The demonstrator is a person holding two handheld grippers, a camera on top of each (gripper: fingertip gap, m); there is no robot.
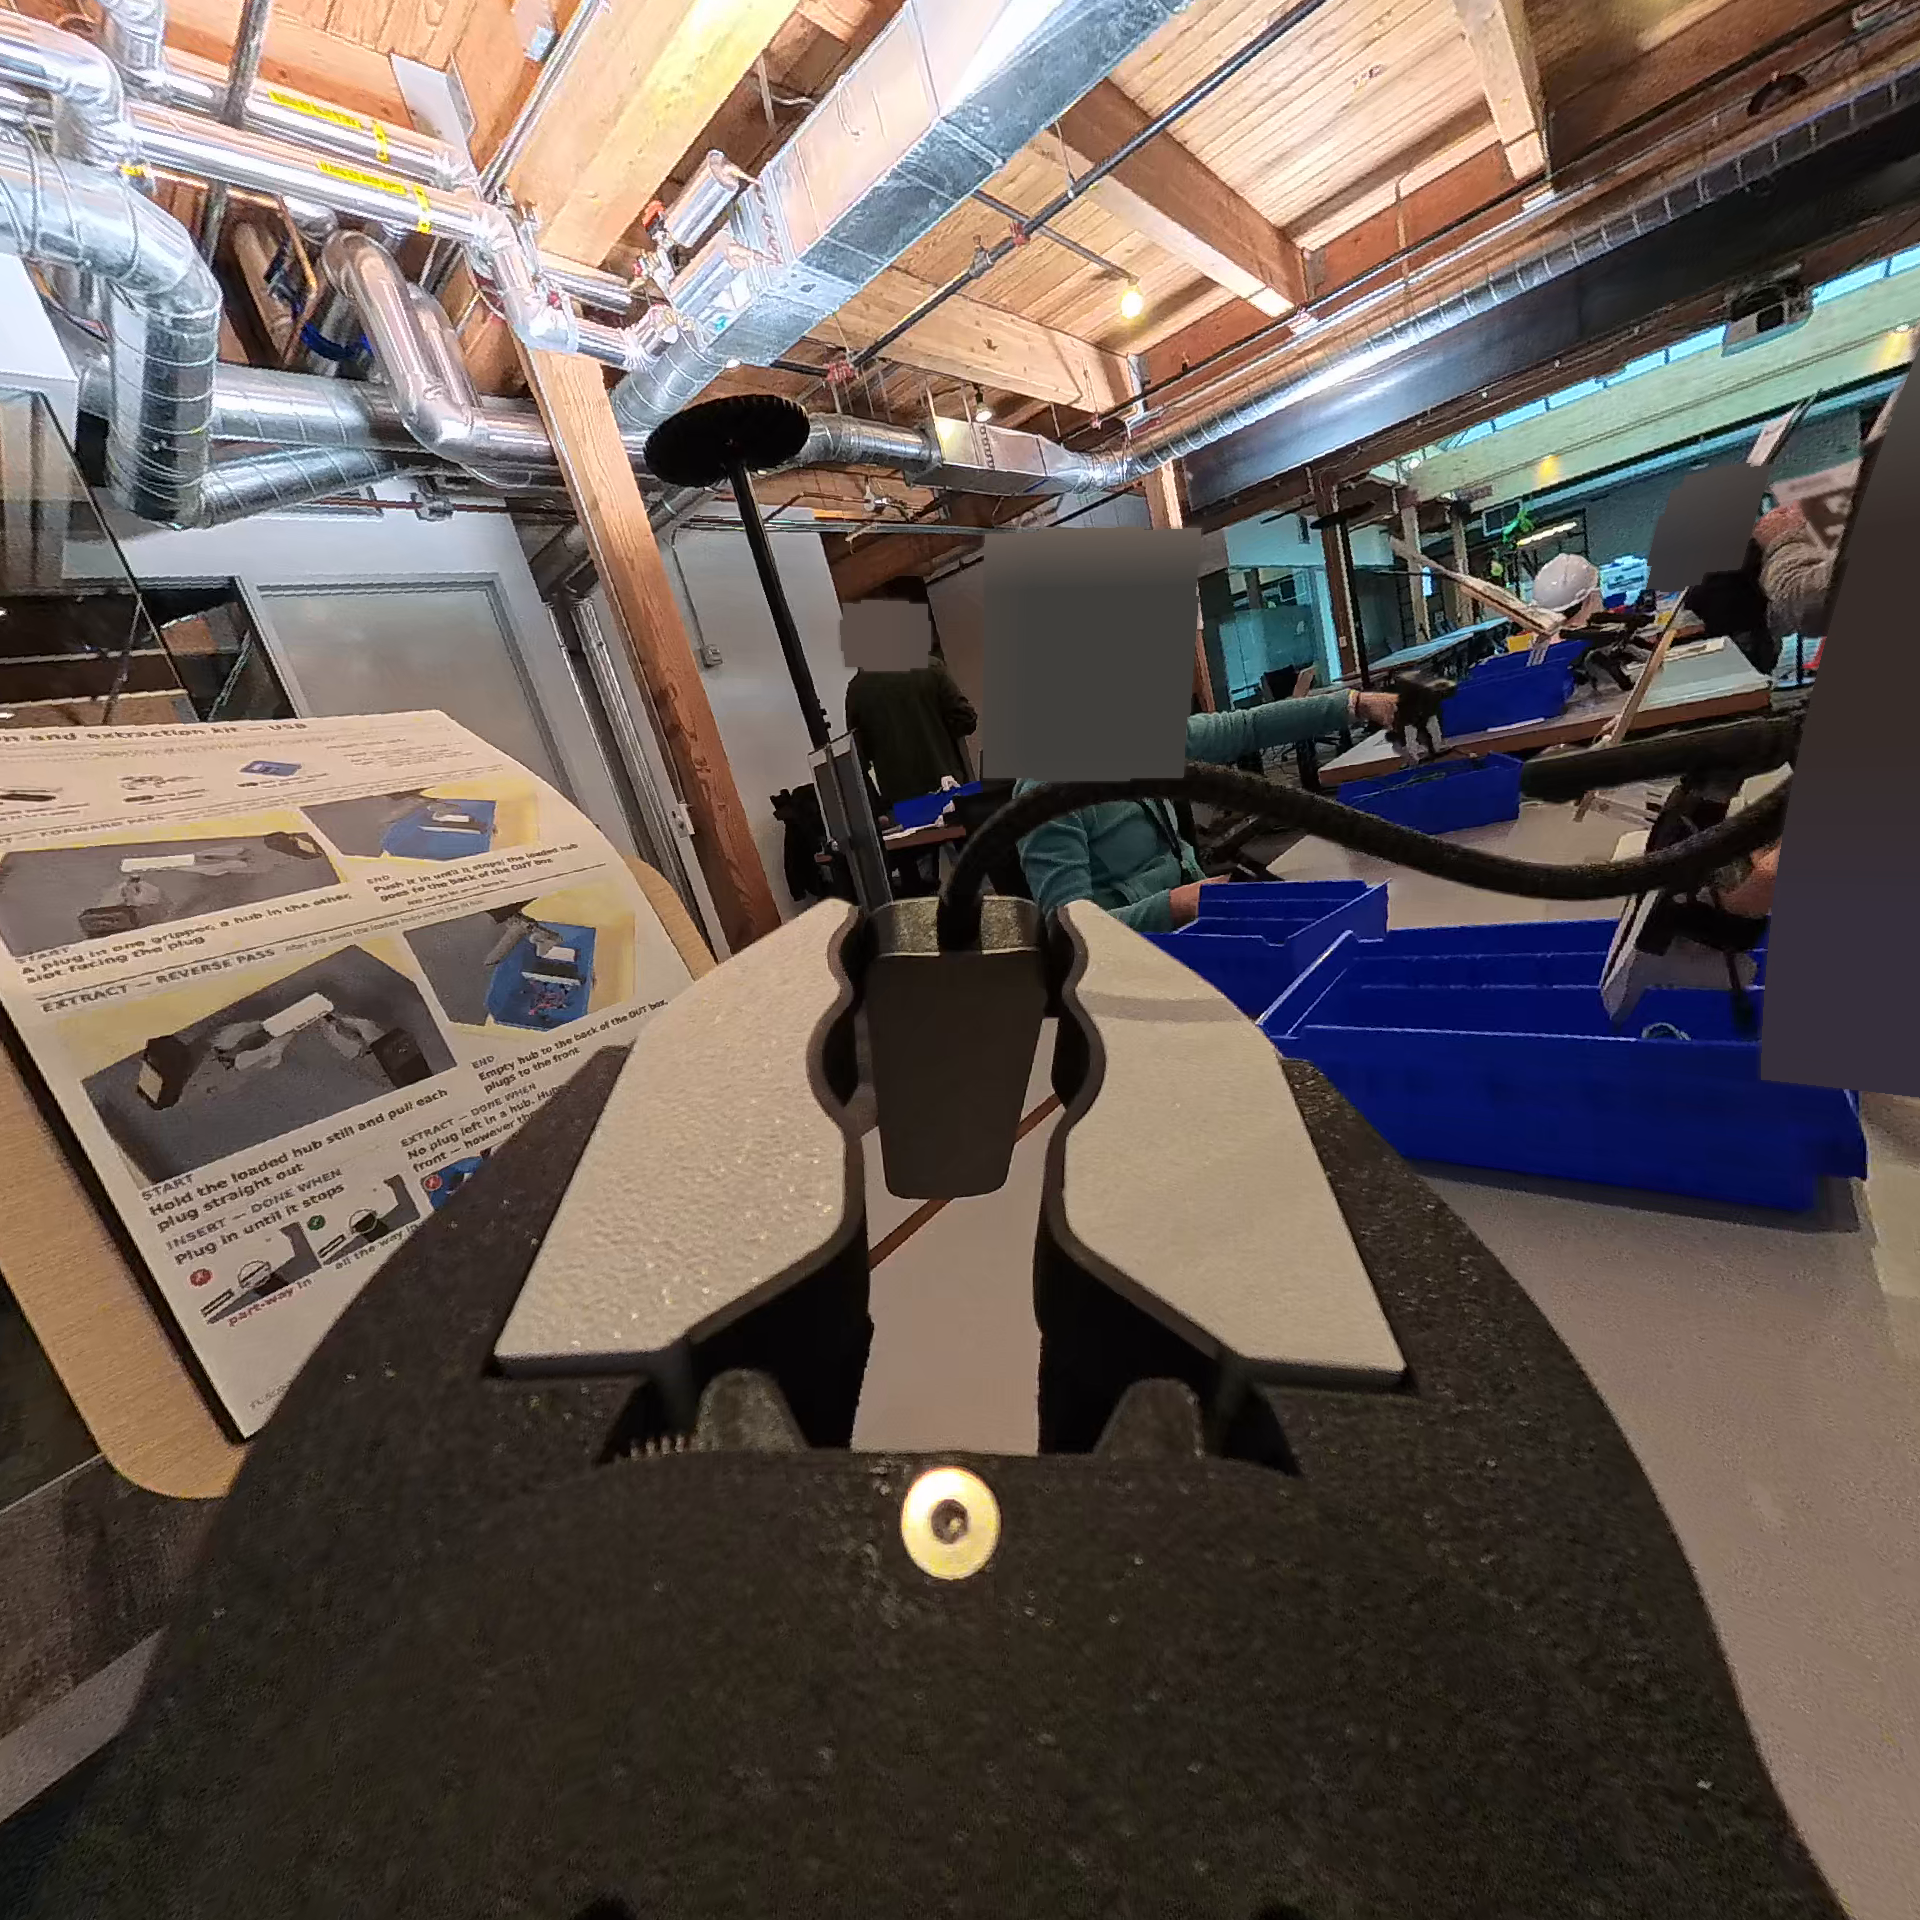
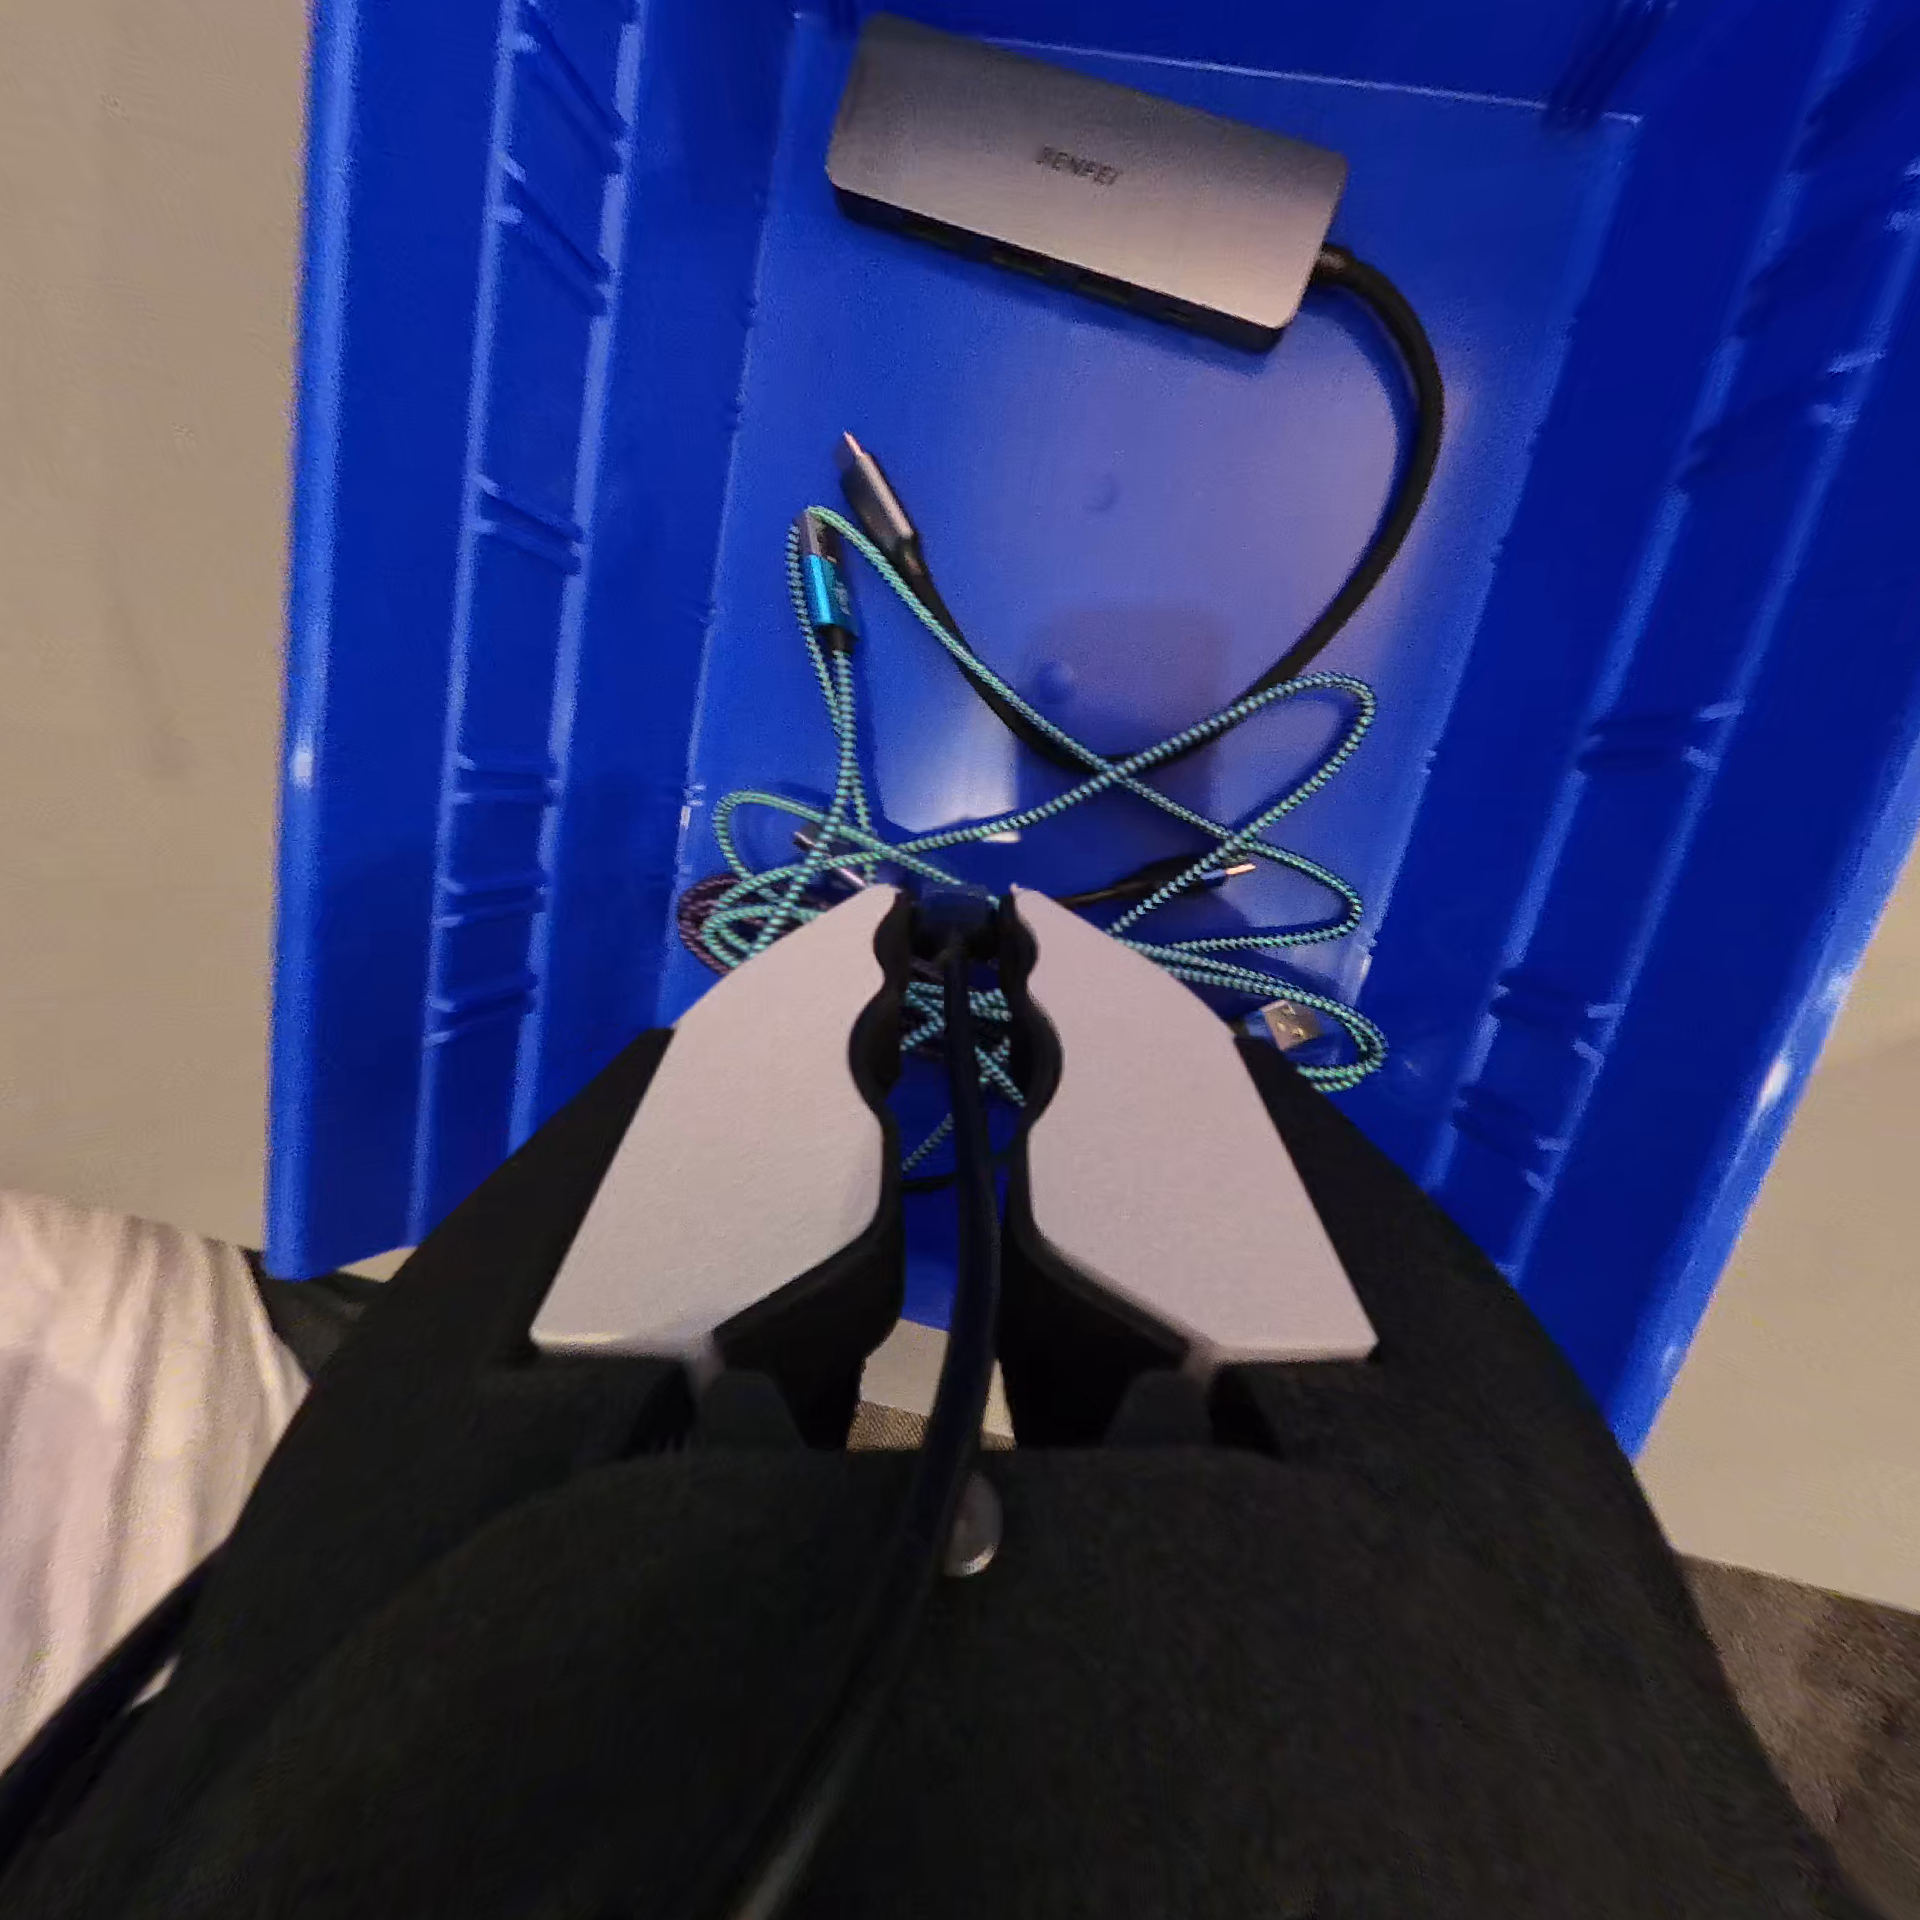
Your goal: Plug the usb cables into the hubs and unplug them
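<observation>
A: Dark grey plastic sits clamped between the jaws of the left gripper (image 1: 951, 997): a tapered hub end (image 1: 951, 1060), its black cord (image 1: 1299, 821) arching away right.

B: And the right gripper (image 2: 954, 914)?

A: Clenched on a blue plug (image 2: 956, 906), its dark cable trailing back between the jaws. Just beyond lie tangled teal braided cables (image 2: 1049, 831) in the blue bin (image 2: 499, 644); farthest, a grey hub (image 2: 1086, 177), ports apparently empty.

B: Progress?

A: Judging by this, that hub is untouched; most plugging remains.
</observation>
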